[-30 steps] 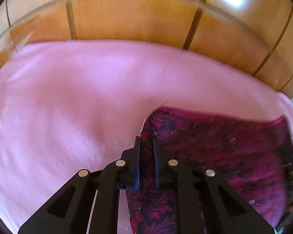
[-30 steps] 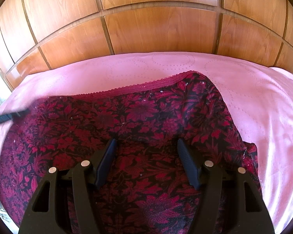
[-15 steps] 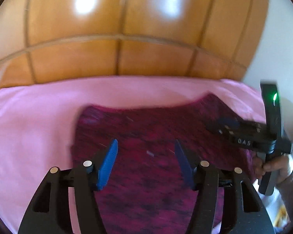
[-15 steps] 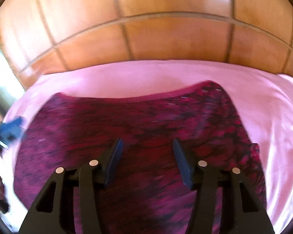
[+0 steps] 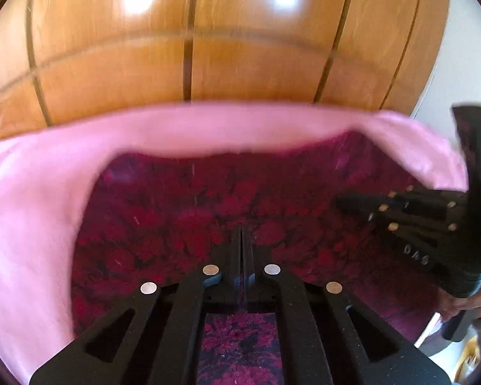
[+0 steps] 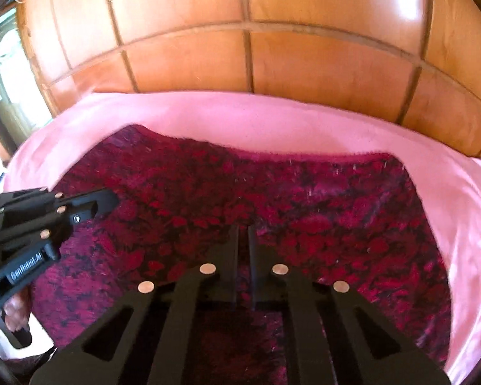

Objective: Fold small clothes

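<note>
Motion blur smears the dark red floral garment on the pink sheet. The left gripper and right gripper have just closed, jaws pressed together over it at 6 o'clock; whether cloth is pinched between them cannot be told.

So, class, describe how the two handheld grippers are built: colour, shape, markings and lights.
Both grippers are matte black plastic. The left gripper has two flat fingers on angled linkage arms with triangular cut-outs and round silver pins. The right gripper is built the same. Seen from the left wrist camera, the right one carries raised letters "DAS" and a green light; from the right wrist camera, the left one bears a "GenRobot.AI" label.
</note>
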Motion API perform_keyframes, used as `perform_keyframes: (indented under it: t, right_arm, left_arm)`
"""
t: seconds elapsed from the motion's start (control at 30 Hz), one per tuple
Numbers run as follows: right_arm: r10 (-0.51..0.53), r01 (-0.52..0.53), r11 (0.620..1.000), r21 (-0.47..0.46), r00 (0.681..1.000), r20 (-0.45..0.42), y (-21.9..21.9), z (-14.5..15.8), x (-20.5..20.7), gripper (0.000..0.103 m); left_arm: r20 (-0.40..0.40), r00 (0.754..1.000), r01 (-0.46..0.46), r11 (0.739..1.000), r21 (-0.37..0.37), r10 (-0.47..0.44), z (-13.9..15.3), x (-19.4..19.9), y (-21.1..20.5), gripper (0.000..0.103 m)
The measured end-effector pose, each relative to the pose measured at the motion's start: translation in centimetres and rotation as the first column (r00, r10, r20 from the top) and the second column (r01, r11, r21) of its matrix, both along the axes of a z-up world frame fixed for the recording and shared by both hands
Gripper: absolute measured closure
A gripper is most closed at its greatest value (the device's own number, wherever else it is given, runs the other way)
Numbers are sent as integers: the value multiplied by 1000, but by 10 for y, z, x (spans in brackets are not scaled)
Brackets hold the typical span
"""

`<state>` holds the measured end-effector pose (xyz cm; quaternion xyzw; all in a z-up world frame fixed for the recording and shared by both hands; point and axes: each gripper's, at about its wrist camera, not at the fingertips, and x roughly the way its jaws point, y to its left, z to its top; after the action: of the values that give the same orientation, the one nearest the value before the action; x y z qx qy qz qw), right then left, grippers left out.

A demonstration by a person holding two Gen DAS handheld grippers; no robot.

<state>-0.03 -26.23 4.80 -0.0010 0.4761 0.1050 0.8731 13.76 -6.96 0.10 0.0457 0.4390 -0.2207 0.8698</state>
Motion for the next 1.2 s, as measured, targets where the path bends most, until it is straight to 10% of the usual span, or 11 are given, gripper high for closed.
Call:
perform_keyframes:
  t: [0.27,0.4,0.6,0.77,1.2]
  right_arm:
    - [-32,33,999,30,999,-22,-3,-8,3,90]
    - [-74,72,992,107,997,15,-28,17,-20,43]
    - [-231,224,971,88,970,80,-92,39,-54,33]
    - [-367,369,916,157,929,-40,-154,13,-74,33]
    - [-357,405,793,455,914,-190,-190,-24,-115,30]
  left_arm:
    - [-64,993,-108,986,-128,100,4,-14,27,103]
    - [-21,990,-138,984,-109,137,11,-37,39,90]
    - [35,981,-188,978,-93,192,15,-58,54,76]
    - [60,978,-196,978,-66,200,13,-70,57,76]
    - [59,975,-210,975,-71,214,9,-77,56,76]
